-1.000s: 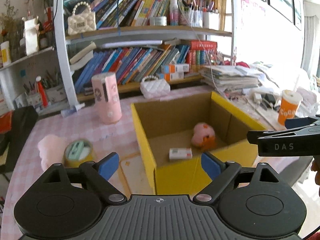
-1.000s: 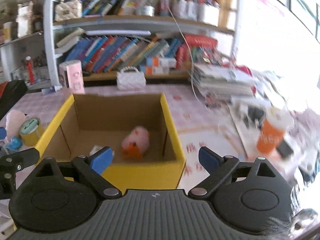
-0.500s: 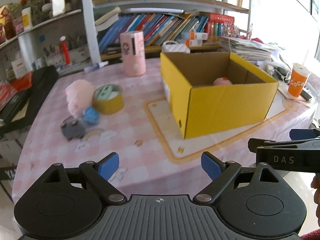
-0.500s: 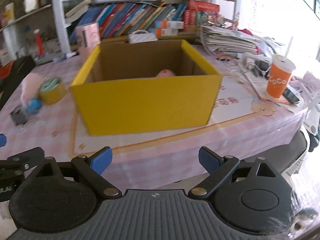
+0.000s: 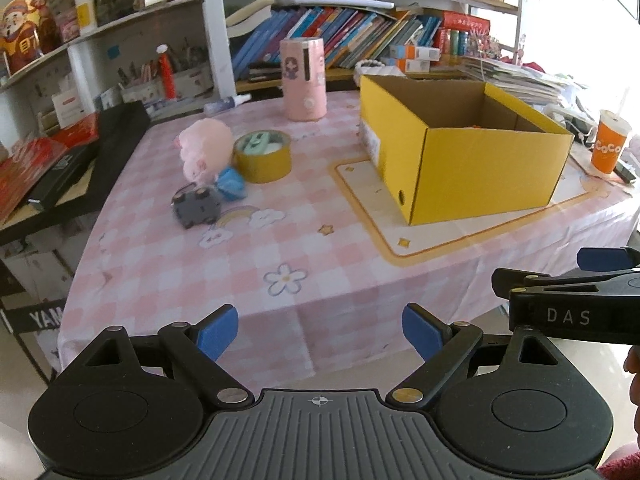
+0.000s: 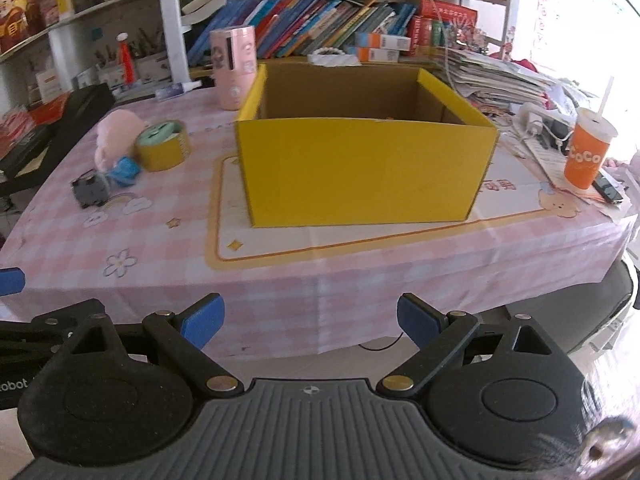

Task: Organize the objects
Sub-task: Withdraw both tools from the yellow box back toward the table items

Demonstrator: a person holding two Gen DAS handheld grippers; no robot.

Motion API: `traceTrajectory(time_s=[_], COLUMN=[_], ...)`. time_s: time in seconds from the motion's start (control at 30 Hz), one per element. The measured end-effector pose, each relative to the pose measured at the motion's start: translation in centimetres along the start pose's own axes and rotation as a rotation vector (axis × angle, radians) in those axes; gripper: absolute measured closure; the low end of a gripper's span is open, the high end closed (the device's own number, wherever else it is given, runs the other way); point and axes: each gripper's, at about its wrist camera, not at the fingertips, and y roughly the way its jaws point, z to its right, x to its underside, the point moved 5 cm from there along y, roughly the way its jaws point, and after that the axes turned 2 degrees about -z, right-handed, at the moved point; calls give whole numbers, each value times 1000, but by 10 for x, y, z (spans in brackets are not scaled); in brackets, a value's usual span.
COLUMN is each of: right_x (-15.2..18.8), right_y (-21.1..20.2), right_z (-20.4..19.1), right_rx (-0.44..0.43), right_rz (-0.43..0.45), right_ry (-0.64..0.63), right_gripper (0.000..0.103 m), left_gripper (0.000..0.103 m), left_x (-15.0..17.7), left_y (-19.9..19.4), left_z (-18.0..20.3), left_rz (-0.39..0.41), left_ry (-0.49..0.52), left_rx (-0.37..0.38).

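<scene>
An open yellow cardboard box (image 5: 480, 168) (image 6: 366, 172) stands on the pink checked table. To its left lie a pink plush toy (image 5: 205, 150) (image 6: 114, 136), a yellow tape roll (image 5: 263, 156) (image 6: 162, 150), a small blue object (image 5: 231, 183) (image 6: 125, 169) and a dark grey object (image 5: 197, 208) (image 6: 90, 191). My left gripper (image 5: 320, 334) is open and empty, held off the table's front edge. My right gripper (image 6: 310, 322) is open and empty, also off the front edge; it shows from the side in the left wrist view (image 5: 568, 300).
A pink cylinder (image 5: 304, 78) (image 6: 234, 66) stands behind the box. An orange cup with a straw (image 5: 610, 146) (image 6: 588, 156) is at the right, by papers and cables. Bookshelves (image 6: 320, 20) line the back. Black and red boxes (image 5: 68, 160) lie at far left.
Both grippers have pulled back and down from above the box to beyond the table's front edge. The box contents have dropped out of sight behind its walls. Both stay open.
</scene>
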Motion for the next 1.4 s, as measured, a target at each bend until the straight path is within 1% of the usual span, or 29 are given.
traceTrajectory(time_s=[0.17,0.57,0.83,1.0,1.17,1.4], right_x=[2,-6,-13,-19,-25,-34], right_y=[-2,-6,-9,-10,-11,-1], right_z=[-16,-53,-74,-87,-95,-99], right_rx=[-30,-86,-113,-133,-136,-153], right_rz=[1,30,58,71,84,89], right_ry=[-26,-97,-126,-151,-170,-191], right_gripper=[10,10,10,12,13,21], left_gripper=[12,12,12,12,12,12], left_x=[5,9,5,3,-2,-8], left_y=[-7,-17,-25,-27,-27,-15], left_z=[-13,-47,-62,-74,-81,-84], left_rz=[6,30,66,82,100,93], left_ry=[-20,-84,-93,-110,-130,-147], left_rx=[-22,-76,-95,-108,-106,-108])
